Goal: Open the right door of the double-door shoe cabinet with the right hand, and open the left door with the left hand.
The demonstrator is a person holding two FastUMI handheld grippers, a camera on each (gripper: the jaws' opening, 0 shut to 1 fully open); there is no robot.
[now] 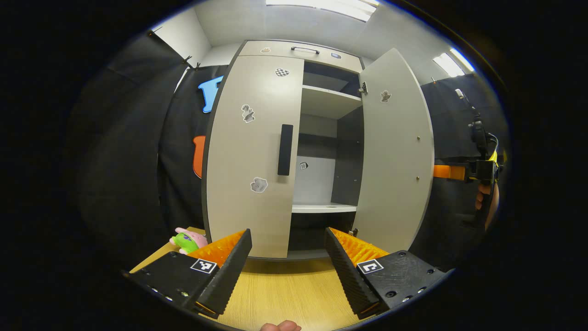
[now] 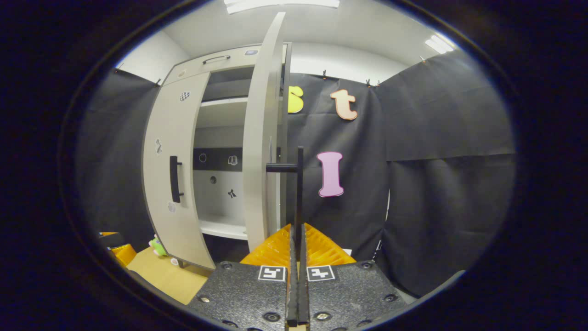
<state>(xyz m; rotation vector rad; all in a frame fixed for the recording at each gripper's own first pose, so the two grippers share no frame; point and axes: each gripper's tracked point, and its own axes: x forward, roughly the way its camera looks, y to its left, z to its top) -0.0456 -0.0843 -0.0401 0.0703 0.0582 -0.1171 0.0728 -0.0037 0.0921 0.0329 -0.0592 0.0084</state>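
Jaws of the right gripper (image 2: 296, 239) clamp the thin black bar handle (image 2: 299, 193) of the swung-open right grey cabinet door (image 2: 259, 151). The left gripper (image 1: 288, 257) gapes wide, touching nothing, facing the closed left grey door (image 1: 250, 151); the right door's hinges are hard to make out.

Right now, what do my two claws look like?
The left claw has two wedge-shaped fingers with ribbed inner faces on grainy, screwed mounts, each carrying a square black-and-white marker. The right claw has the same build and markers.
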